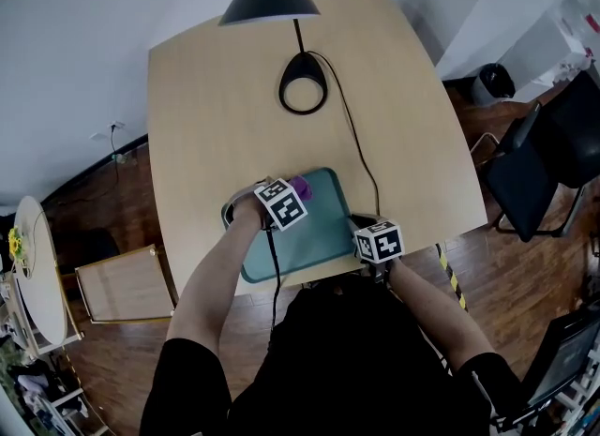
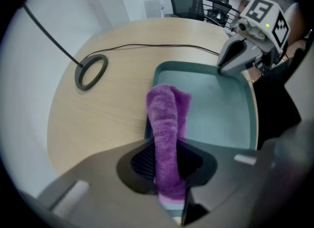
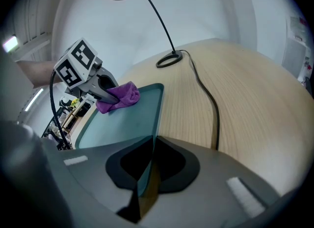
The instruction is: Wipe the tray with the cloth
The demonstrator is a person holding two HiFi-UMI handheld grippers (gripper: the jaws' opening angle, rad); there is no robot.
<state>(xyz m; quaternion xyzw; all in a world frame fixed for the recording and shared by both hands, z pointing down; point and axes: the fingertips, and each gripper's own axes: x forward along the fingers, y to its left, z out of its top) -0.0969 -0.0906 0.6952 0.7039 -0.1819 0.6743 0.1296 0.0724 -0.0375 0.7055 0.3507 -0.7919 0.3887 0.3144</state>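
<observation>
1. Wiping looks under way but not finished, by my judgement: the cloth is down on the tray at its far-left corner, touching the rim there.
2. Left gripper is clenched tight on the cloth, with bunched fabric pinched between its jaws.
3. Right gripper is clamped on the tray's near-right rim, the thin edge pinched between its jaws. It probably steadies the tray.
4. Tray lies flat on the table at the edge nearest the person. The lamp cable runs past its right side.
5. Done versus left: the tray floor is evenly teal with no visible dirt or streaks, so I cannot tell which parts are wiped. Most of the floor toward the right gripper has no cloth on it and likely remains to cover.
6. Cloth is rolled into a thick strip. Its long axis follows the left gripper's pointing line, out of the jaws and downward, with the free end aimed at the tray floor.
7. Tray's long axis seems to run left-right across the person, slightly skewed.
</observation>
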